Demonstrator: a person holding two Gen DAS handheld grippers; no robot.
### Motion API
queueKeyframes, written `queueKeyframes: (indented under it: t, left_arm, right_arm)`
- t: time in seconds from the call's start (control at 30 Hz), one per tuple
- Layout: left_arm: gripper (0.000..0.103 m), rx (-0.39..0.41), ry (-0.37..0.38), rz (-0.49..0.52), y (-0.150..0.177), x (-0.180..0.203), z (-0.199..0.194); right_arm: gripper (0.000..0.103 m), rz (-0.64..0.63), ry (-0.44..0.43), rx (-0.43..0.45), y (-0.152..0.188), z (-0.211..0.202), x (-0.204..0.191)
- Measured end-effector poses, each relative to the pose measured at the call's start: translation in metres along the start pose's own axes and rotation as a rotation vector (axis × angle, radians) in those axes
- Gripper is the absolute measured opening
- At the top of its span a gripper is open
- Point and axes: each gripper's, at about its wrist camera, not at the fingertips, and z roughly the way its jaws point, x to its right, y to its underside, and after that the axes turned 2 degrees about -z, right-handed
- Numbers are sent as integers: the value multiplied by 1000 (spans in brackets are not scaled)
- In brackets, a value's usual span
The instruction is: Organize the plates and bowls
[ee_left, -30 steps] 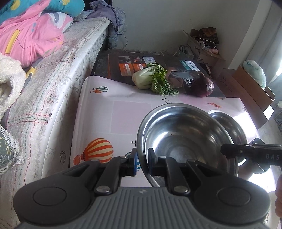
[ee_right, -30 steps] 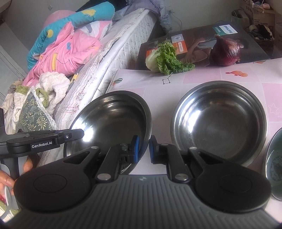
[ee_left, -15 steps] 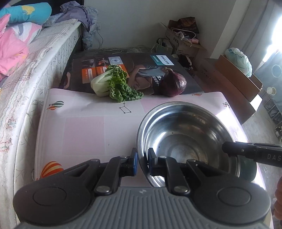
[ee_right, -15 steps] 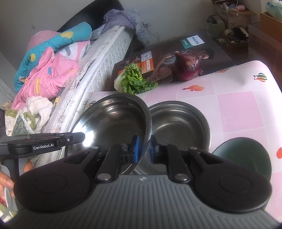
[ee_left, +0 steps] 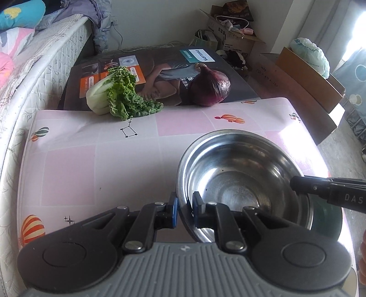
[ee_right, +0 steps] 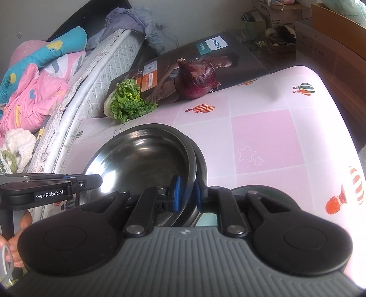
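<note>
Steel bowl [ee_left: 244, 182] rim pinched by both down-tilted grippers, left gripper [ee_left: 183, 211] and right gripper [ee_right: 187, 194].

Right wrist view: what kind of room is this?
Likely a bedroom doubling as a work area: a mattress piled with bedding runs beside the low table, and cardboard boxes sit along the wall.

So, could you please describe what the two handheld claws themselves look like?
Both the left claw and right claw match: ribbed grey body, black linkage arms with silver pivot screws, blue fingertip pads. White lettering marks their black sides; a white cable trails bottom-left.
</note>
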Motion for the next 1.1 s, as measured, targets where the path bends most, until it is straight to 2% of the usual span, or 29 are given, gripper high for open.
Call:
queueKeyframes:
  t: [0.1,0.33,0.47,0.67,0.87,1.1]
  left_arm:
    - [22,3,-6,-2,2,0,2]
    - [24,46,0,-2,5,2,-11]
    - [30,74,25,3,8,6,-27]
    - [30,96,71,35,18,23,-51]
    - [33,57,136,72,29,53,-60]
    - [40,-29,220,101,37,100,-44]
  right_arm:
    - [15,5,5,4,-2,4,3]
    - [18,25,-15,41,0,-6,11]
    - [19,57,-70,77,3,-26,18]
    - [21,90,-155,102,16,-69,37]
    - [27,114,-174,113,35,-106,64]
    - [29,188,-187,85,58,-115,106]
